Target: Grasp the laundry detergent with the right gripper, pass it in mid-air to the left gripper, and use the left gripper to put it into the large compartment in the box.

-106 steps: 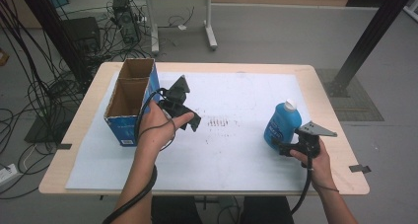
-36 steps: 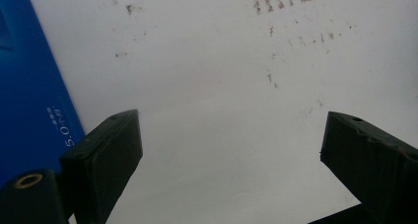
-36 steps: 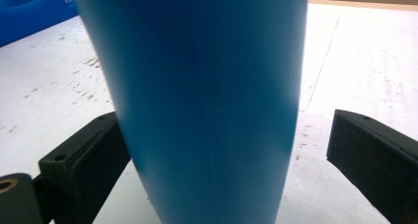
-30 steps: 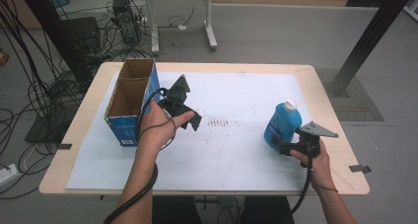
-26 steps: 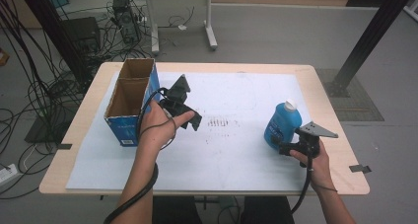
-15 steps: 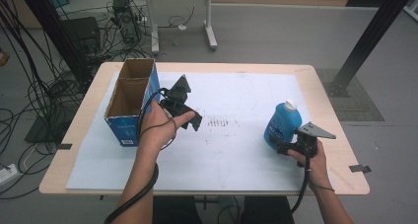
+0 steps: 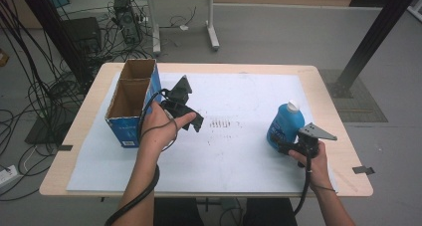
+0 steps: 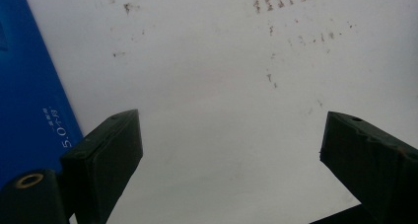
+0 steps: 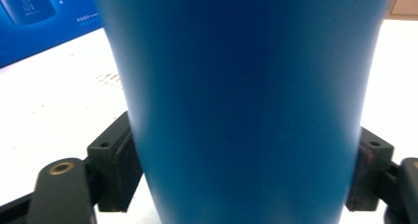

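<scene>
Two jaws of right claw [image 9: 241,184] flank blue bottle [image 9: 241,86].

**Around the work surface**

We see a light wooden table [image 7: 224,68] covered by a white sheet [image 7: 239,156] bearing rows of dark smudges [image 7: 222,123]. A strip of black tape [image 7: 362,169] lies at the table's right corner. On the grey floor, black cables [image 7: 45,94] tangle left of the table, near a computer tower [image 7: 124,14]. A black post [image 7: 373,37] slants at far right.
</scene>
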`<state>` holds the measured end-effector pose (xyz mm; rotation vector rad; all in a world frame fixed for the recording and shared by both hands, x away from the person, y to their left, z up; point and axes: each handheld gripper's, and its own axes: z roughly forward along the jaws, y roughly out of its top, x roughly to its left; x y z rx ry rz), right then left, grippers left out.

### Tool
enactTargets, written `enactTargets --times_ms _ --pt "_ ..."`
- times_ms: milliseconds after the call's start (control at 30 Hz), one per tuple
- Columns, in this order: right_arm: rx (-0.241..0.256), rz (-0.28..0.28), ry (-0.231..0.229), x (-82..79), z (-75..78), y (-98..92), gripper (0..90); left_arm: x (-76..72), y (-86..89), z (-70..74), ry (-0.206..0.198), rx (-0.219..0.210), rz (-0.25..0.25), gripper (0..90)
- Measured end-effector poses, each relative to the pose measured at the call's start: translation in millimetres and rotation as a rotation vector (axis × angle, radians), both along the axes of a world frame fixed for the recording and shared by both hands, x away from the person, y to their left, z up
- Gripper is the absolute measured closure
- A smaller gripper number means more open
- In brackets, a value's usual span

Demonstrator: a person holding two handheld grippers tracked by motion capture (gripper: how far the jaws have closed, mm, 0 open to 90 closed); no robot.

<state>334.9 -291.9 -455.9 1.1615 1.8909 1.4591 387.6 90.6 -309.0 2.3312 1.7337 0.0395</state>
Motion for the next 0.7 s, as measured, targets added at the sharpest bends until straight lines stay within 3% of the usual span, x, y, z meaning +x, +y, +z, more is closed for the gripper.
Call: enactTargets --times_ms 433,700 --pt "0.001 -0.003 -0.024 -1.0 0.2 0.5 37.2 -0.2 0.0 0.1 -0.003 -0.001 0.001 9.4" --pt "-0.01 -0.006 -0.038 -1.7 -0.1 1.2 38.9 -0.7 -0.4 -0.4 -0.003 -0.001 0.004 9.4"
